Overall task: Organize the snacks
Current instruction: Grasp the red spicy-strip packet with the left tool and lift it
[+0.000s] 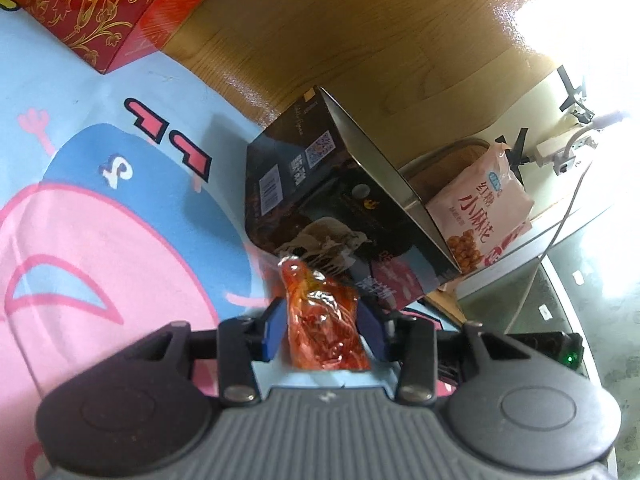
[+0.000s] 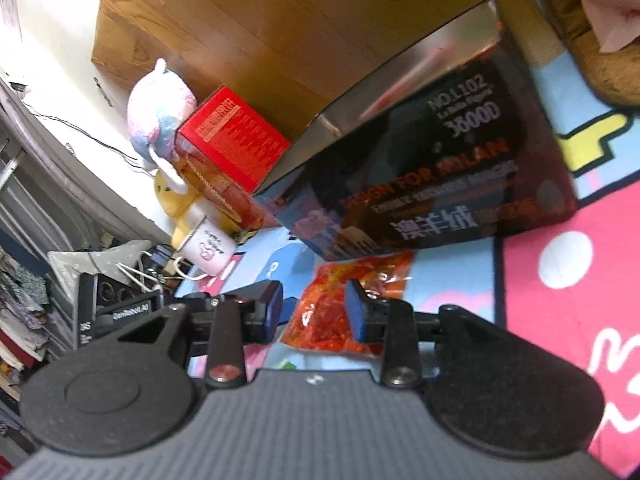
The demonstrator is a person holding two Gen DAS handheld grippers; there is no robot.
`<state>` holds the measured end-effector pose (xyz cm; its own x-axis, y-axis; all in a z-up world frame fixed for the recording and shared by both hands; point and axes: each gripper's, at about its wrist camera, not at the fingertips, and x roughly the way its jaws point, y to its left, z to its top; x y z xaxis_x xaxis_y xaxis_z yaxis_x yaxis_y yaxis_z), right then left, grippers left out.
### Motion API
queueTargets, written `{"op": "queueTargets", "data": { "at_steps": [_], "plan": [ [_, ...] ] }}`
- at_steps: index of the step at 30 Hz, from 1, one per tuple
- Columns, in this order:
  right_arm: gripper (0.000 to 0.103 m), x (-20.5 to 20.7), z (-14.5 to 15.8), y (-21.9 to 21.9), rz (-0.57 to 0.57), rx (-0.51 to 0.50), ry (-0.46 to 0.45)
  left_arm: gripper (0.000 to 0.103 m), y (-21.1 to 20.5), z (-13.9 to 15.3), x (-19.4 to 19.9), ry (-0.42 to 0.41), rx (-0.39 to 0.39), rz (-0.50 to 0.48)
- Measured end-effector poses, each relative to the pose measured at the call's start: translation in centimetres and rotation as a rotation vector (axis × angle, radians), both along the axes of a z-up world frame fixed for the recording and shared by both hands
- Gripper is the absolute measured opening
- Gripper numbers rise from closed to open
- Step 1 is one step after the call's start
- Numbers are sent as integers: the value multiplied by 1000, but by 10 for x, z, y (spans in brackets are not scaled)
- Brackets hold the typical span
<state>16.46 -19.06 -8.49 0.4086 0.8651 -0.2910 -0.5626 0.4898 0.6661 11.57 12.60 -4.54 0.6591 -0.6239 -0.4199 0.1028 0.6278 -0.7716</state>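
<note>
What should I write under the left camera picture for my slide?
Left gripper closed on an orange snack packet, facing a dark box on a cartoon mat.

The dark glossy cardboard box (image 1: 340,200) hides the lower part of the pink printed snack bag (image 1: 480,208). The red gold-patterned box (image 1: 92,12) runs off the frame (top edge). Box lettering (image 2: 448,196) blurs.

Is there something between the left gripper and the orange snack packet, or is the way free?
Nothing visible stands between them: the orange snack packet already sits between the blue pads of the left gripper. The dark box stands just beyond it.
</note>
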Motion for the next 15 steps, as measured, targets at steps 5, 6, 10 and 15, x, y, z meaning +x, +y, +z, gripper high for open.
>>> {"op": "queueTargets", "data": {
  "at_steps": [5, 6, 10, 15],
  "plan": [
    [45, -1, 0, 4, -1, -34, -24, 39, 0, 0, -1, -7, 0, 1],
    [45, -2, 0, 5, 6, -42, -33, 43, 0, 1, -1, -12, -4, -1],
    [45, -1, 0, 6, 11, -50, -46, 48, -1, 2, -3, -33, -14, -13],
    [46, -2, -1, 6, 19, -52, -53, 26, -7, 1, -2, -21, 28, -16]
  ]
}}
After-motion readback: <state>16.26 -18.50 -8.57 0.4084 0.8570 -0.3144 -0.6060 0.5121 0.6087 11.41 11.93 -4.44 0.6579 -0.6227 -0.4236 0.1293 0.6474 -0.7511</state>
